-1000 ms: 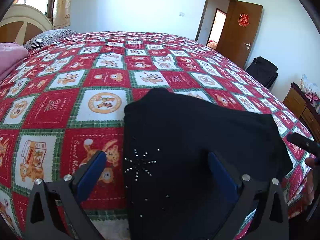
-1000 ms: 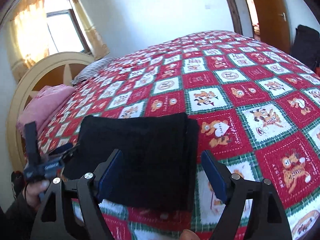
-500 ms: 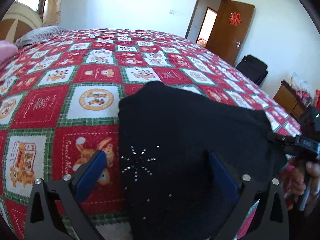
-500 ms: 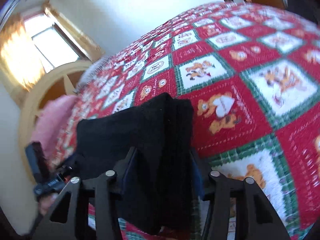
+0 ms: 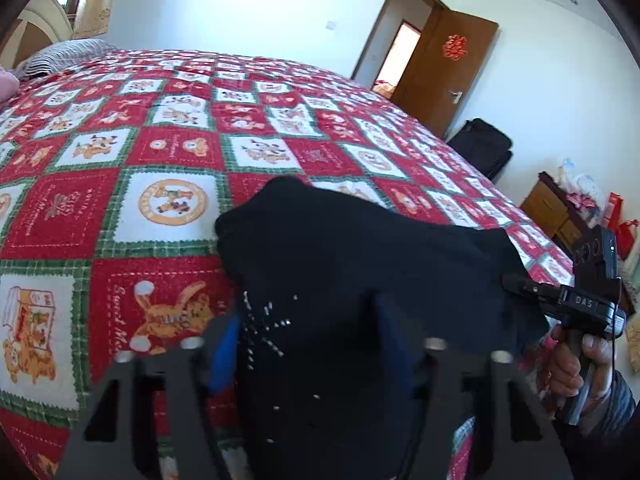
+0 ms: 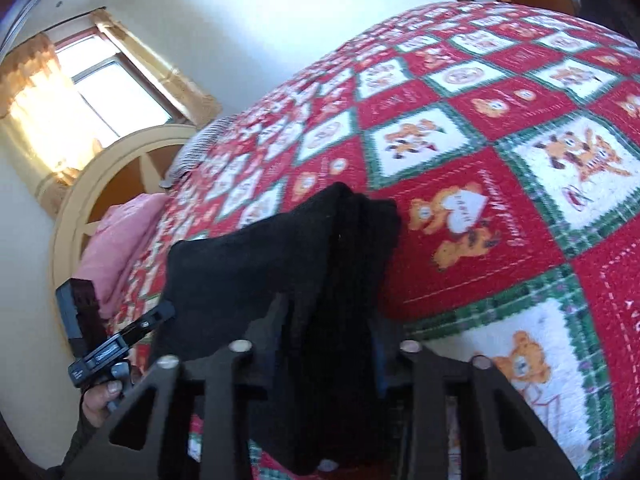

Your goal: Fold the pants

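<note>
Black pants lie folded near the front edge of the bed, on the red checked bear quilt. My left gripper has its jaws closing on the near left part, by the rhinestone pattern, cloth between them and looks pinched. My right gripper has its jaws closing on the bunched right edge of the pants, fabric squeezed between the pads. Each wrist view catches the other hand on its handle. Pink bedding by the headboard.
</note>
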The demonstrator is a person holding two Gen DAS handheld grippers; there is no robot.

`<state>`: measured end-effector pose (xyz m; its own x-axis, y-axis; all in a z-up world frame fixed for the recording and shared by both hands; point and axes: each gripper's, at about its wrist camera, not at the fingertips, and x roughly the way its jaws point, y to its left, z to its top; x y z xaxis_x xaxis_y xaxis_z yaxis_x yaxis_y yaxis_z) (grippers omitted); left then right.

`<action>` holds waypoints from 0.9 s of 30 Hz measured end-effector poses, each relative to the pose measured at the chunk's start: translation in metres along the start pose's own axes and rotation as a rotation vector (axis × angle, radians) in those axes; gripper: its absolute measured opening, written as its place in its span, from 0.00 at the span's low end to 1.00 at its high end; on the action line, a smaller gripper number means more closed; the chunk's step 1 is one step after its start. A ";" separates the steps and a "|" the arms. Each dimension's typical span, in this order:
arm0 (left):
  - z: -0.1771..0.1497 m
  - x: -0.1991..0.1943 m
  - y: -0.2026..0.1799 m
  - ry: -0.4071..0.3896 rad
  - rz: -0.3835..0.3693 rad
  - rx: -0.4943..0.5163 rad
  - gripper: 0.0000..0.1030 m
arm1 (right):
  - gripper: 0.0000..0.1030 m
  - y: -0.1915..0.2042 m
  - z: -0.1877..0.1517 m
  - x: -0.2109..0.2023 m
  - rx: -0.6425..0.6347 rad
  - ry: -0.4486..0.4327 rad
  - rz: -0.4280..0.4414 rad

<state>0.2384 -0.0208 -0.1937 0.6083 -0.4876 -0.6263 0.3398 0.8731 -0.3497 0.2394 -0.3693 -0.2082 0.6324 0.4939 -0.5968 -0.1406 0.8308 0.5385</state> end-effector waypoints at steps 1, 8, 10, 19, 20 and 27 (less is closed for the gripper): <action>-0.001 -0.001 0.002 -0.007 -0.007 -0.006 0.44 | 0.30 0.005 0.000 -0.001 -0.021 -0.006 -0.002; 0.008 -0.030 0.005 -0.087 -0.011 -0.026 0.19 | 0.27 0.042 0.006 -0.019 -0.122 -0.052 0.038; 0.013 -0.046 0.009 -0.114 -0.015 -0.033 0.19 | 0.27 0.061 0.014 -0.018 -0.162 -0.055 0.050; 0.017 -0.116 0.071 -0.225 0.166 -0.099 0.19 | 0.26 0.143 0.053 0.065 -0.285 0.036 0.167; 0.014 -0.120 0.080 -0.225 0.196 -0.105 0.19 | 0.26 0.155 0.055 0.080 -0.300 0.054 0.181; -0.011 -0.099 0.132 -0.140 0.325 -0.188 0.40 | 0.26 0.191 0.048 0.162 -0.335 0.162 0.153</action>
<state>0.2151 0.1431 -0.1856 0.7591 -0.1695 -0.6285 -0.0157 0.9604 -0.2781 0.3518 -0.1432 -0.1738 0.4600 0.6304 -0.6253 -0.4815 0.7688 0.4209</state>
